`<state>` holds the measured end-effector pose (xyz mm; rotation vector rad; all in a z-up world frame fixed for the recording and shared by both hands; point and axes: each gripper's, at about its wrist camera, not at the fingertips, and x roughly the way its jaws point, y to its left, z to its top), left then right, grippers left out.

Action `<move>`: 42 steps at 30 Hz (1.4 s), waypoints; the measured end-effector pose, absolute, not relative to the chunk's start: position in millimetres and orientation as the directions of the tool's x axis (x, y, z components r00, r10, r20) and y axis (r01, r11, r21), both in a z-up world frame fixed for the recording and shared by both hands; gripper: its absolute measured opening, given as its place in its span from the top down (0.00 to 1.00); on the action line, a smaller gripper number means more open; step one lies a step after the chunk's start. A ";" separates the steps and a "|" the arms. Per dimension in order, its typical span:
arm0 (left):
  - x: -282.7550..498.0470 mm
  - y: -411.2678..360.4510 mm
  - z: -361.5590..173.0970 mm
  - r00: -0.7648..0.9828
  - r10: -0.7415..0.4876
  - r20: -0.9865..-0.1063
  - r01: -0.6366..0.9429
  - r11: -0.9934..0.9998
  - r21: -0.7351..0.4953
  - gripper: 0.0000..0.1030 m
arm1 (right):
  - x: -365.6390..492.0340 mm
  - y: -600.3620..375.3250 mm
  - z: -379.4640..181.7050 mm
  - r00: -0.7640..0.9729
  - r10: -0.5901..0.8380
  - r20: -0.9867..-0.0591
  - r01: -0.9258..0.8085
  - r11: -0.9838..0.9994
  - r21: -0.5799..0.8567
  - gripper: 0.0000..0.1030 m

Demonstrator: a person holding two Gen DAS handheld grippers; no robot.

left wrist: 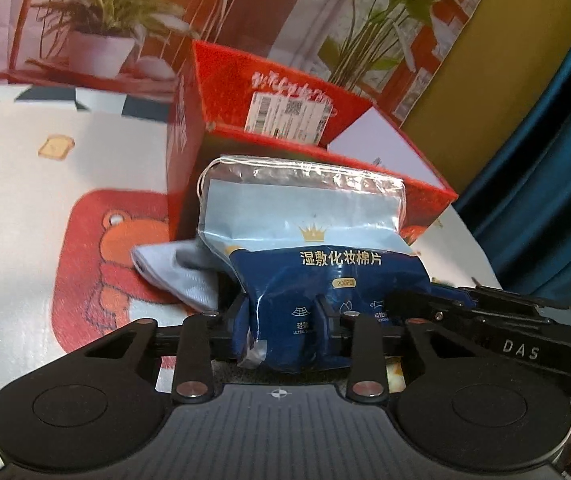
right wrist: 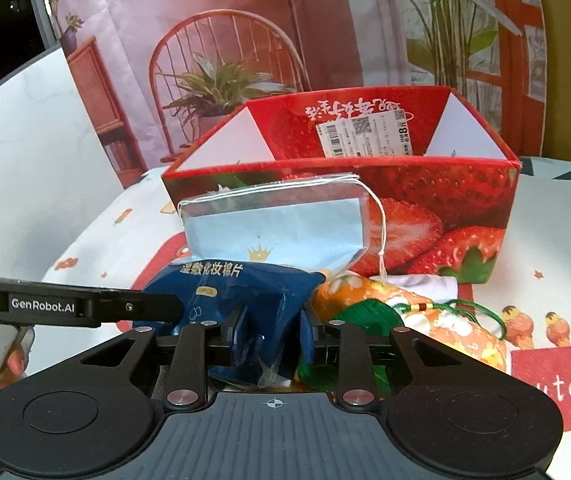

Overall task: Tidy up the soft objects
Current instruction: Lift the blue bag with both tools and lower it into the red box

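Note:
A drawstring bag of cotton pads [left wrist: 317,240], dark blue below and light blue above, stands upright just in front of a red strawberry-print box [left wrist: 189,152]. My left gripper [left wrist: 283,320] is shut on the bag's crumpled lower end. In the right wrist view the same bag [right wrist: 277,232] is pinched low down by my right gripper [right wrist: 273,330], with the open-topped box [right wrist: 405,184] behind it. The left gripper [right wrist: 173,308] reaches in from the left and touches the bag. A grey-blue cloth [left wrist: 181,272] lies left of the bag. An orange floral pouch [right wrist: 437,320] with a green tassel lies to its right.
A white tablecloth [left wrist: 25,184] with bear and toast prints covers the table. A printed backdrop of plants and a chair stands behind the box. A blue curtain [left wrist: 545,160] hangs at the far right. A person's hand [right wrist: 5,364] holds the left gripper. A white cloth [right wrist: 425,282] lies by the box.

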<state>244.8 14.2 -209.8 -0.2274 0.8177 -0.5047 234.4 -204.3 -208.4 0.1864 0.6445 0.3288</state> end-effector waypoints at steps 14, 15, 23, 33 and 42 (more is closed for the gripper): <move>250.9 -0.2 -134.3 0.689 -0.508 -0.517 0.402 0.861 -0.311 0.66 | 248.6 -224.6 -138.2 0.815 0.408 -0.411 -0.302 0.905 0.299 0.75; 253.6 -3.4 -130.1 0.694 -0.507 -0.512 0.404 0.862 -0.307 0.66 | 251.3 -227.4 -133.8 0.819 0.409 -0.403 -0.304 0.904 0.300 0.75; 273.3 -25.6 -103.5 0.720 -0.508 -0.472 0.425 0.861 -0.279 0.66 | 271.7 -242.7 -97.8 0.852 0.392 -0.346 -0.319 0.914 0.250 0.75; 330.1 -46.9 -98.9 0.718 -0.504 -0.480 0.420 0.864 -0.278 0.66 | 328.4 -257.7 -81.3 0.863 0.364 -0.349 -0.312 0.929 0.198 0.75; 385.5 -68.6 -129.0 0.653 -0.485 -0.582 0.395 0.874 -0.284 0.66 | 389.9 -275.3 -113.3 0.816 0.363 -0.450 -0.264 0.927 0.268 0.74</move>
